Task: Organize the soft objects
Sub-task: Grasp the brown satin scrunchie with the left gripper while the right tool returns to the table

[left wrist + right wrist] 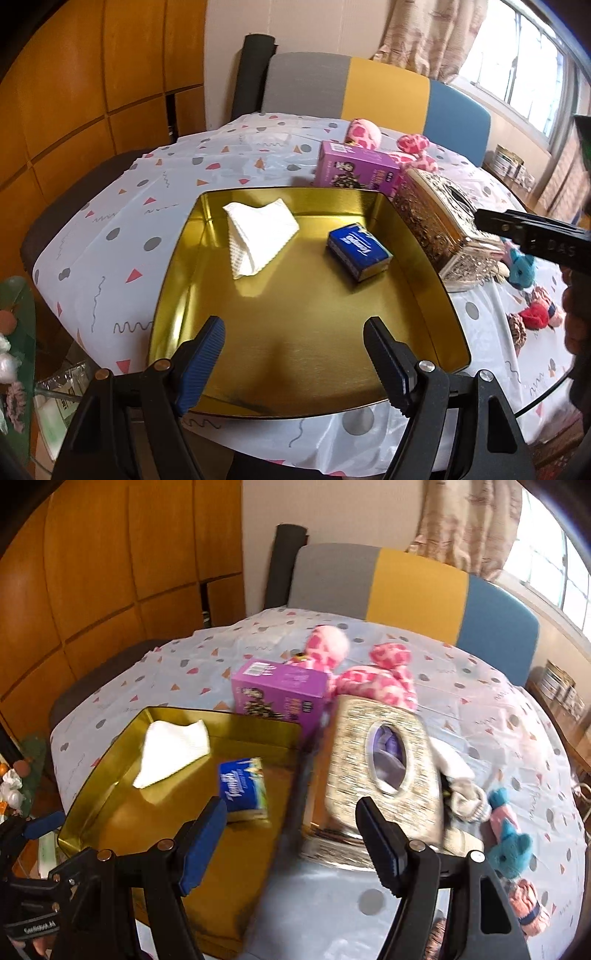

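On the desk (110, 221) a gold tray (295, 332) is kept as the collecting place, a tissue (258, 236) and a tissue pack (358, 254) already laid inside; soft toys (373, 679) are left outside it; both grippers' fingers (201, 362) are held spread and empty.

Bright daylight from the window (517, 66), glare on the gold tray (295, 332), right-wrist motion blur, fisheye-bent edges.

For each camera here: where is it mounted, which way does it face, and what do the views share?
Left wrist: on left claw, angled down over the gold tray; right claw enters at right.
Right wrist: on right claw, angled down at the tissue box; left claw at left edge.
Shared: tray, napkin, blue pack, purple box.
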### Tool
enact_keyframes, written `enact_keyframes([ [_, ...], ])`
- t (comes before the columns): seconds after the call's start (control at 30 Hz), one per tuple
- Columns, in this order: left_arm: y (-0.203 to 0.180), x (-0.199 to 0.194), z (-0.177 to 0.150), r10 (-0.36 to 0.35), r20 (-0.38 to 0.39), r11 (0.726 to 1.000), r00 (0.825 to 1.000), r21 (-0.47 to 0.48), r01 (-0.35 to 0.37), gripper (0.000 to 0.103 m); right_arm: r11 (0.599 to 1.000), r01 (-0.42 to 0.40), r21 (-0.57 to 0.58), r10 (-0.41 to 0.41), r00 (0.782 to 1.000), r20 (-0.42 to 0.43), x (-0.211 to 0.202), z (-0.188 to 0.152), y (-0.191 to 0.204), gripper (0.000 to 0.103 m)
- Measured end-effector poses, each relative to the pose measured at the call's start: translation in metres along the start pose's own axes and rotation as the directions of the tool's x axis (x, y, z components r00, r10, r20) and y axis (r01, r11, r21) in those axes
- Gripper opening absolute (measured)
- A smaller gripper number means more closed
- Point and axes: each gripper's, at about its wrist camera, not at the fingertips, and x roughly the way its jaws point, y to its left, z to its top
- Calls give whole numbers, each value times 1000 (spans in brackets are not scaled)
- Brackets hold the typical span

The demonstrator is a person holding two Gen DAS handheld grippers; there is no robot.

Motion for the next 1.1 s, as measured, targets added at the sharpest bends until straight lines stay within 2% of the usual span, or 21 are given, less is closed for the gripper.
enact_keyframes([
  [0.17,-16,2,0,-19,-11,999,1000,44,20,78,997,46,57,-47,999,12,-17,-14,-37,73],
  [0.33,-35,1,3,-57,-9,995,998,87,57,78,975,140,170,-144,990,10,-36,-33,-99,73],
  [0.47,-57,2,4,-87,-18,985,996,150,88,78,925,226,304,-234,972,-11,-49,-55,-157,73],
  [0.6,-84,5,2,-124,-42,968,991,214,130,78,844,306,441,-314,948,-55,-55,-84,-212,74],
  [0.73,-119,7,1,-165,-72,937,984,301,179,78,754,356,552,-363,926,-102,-55,-116,-253,74],
  [0.8,-141,10,2,-189,-89,915,978,347,209,77,697,356,622,-359,925,-127,-56,-133,-271,74],
  [0.87,-167,15,1,-224,-114,891,968,378,250,77,658,345,670,-349,927,-135,-61,-140,-282,74],
  [0.93,-190,20,0,-256,-143,868,956,401,292,77,635,325,701,-352,929,-112,-66,-143,-289,74],
  [1.1,-258,36,-10,-316,-198,777,928,506,373,77,621,278,733,-316,944,-90,-69,-148,-292,74],
])
